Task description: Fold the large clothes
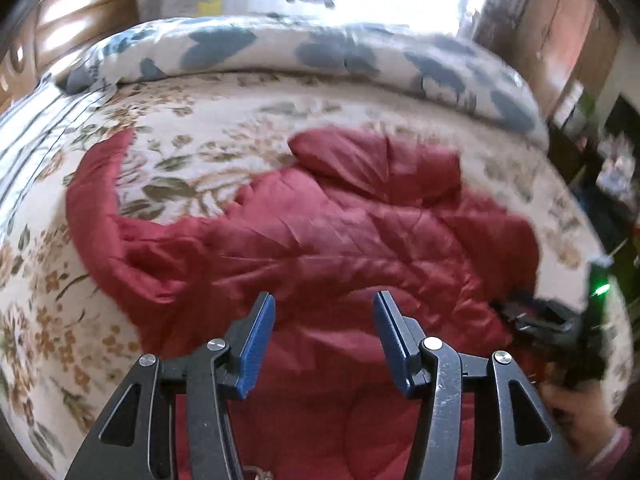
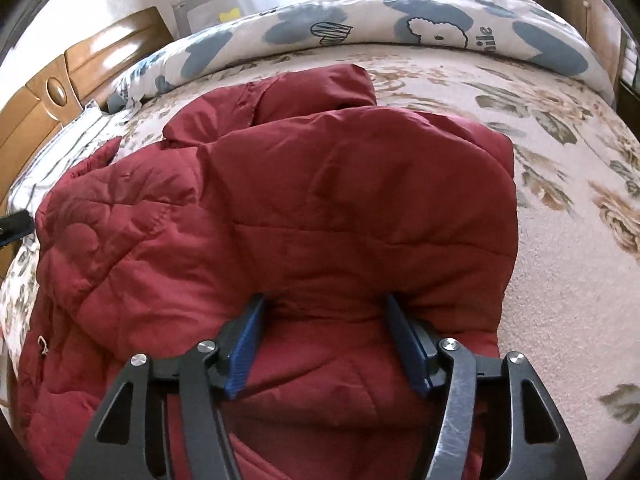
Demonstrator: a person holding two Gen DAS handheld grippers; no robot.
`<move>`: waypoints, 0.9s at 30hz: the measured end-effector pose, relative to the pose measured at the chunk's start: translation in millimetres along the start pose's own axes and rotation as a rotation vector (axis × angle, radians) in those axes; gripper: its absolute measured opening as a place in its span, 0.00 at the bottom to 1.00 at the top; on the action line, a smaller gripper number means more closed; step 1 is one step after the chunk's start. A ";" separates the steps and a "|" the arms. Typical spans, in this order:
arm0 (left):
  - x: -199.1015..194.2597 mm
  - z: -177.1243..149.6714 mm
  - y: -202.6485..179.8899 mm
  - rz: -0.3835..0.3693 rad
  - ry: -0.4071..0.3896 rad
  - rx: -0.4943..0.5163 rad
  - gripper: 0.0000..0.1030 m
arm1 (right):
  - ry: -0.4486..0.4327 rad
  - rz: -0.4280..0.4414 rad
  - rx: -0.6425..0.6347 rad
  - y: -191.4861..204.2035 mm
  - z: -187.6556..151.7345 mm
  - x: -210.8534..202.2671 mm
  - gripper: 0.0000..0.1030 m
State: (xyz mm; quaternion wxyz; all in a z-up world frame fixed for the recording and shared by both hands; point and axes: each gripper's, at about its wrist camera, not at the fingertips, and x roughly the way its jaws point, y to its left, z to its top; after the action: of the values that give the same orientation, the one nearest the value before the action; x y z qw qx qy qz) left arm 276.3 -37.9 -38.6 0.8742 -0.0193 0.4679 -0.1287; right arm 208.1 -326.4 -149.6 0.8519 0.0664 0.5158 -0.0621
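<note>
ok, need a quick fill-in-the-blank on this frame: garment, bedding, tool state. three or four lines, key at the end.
1. The quilted padded jacket on the bed is ____ in colour.
2. The bedsheet under it carries a ____ print.
3. The rolled duvet at the far edge has ____ patches on white.
4. The left tool has its blue pads standing ____, nothing pinched between them.

Missing words: red; floral; blue; apart
</note>
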 end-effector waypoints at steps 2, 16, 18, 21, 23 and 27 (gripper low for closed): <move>22.5 -2.5 -2.4 0.027 0.063 0.005 0.50 | -0.002 0.004 0.008 -1.7 1.2 1.1 0.63; 68.1 -22.3 12.0 0.032 0.138 -0.025 0.51 | 0.055 -0.023 0.063 2.8 -1.1 4.7 0.86; 75.4 -23.6 20.7 0.031 0.140 -0.022 0.51 | 0.059 -0.031 0.052 5.6 -0.9 8.0 0.89; 75.5 -23.0 26.0 0.014 0.135 -0.027 0.51 | 0.060 -0.033 0.050 6.0 -0.5 9.2 0.92; 70.9 -22.8 26.1 0.009 0.138 -0.017 0.51 | 0.057 -0.023 0.054 4.7 -0.8 8.7 0.92; 46.9 -20.9 31.6 -0.016 0.134 -0.034 0.53 | 0.065 -0.040 0.045 7.7 3.2 3.9 0.92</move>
State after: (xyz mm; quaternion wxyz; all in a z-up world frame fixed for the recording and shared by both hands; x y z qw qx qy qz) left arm 290.4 -17.0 -93.3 0.8395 -0.0290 0.5271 -0.1289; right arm 214.0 -319.6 -151.2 0.8316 0.0774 0.5428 -0.0886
